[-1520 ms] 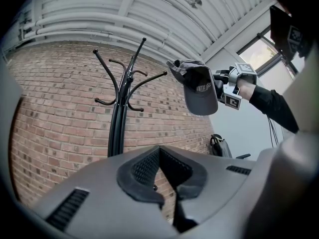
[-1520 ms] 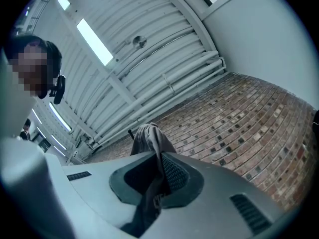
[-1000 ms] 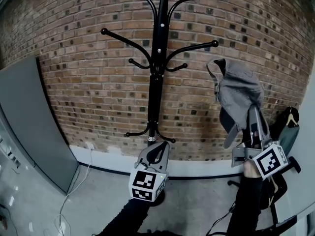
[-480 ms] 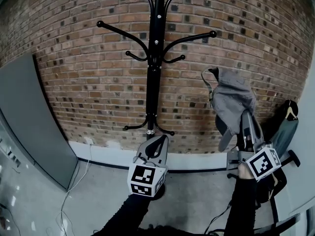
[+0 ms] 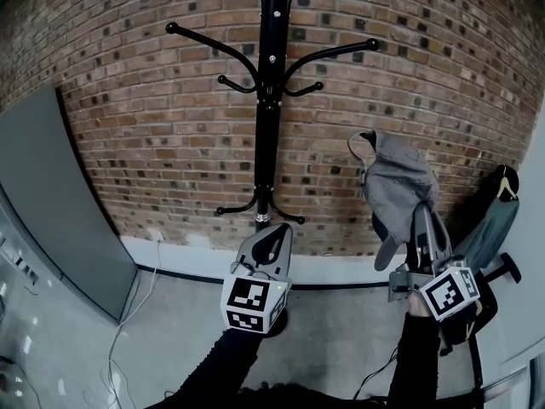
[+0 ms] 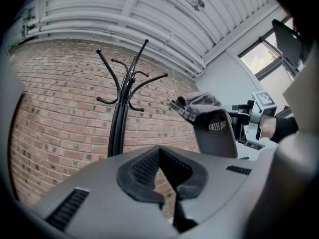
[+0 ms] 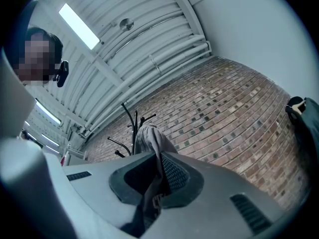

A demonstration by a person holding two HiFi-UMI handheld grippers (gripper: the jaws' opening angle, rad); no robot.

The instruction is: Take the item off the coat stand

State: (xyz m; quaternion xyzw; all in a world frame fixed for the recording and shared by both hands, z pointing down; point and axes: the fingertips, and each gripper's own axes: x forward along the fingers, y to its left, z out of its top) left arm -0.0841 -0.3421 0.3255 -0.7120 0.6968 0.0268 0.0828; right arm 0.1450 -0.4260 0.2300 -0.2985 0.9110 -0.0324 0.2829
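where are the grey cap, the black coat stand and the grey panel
grey fabric cap (image 5: 396, 177), head view, crown
black metal coat stand (image 5: 266, 143), head view, central pole
grey flat panel (image 5: 51, 203), head view, its face

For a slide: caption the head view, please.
Right gripper holds the grey cap clear of the black coat stand; left gripper shut and empty.

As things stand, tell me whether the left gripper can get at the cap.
Probably yes. The cap is off the coat stand, pinched in the right gripper, with only open air between it and the left gripper, whose fingers are shut and empty and would need to open first.
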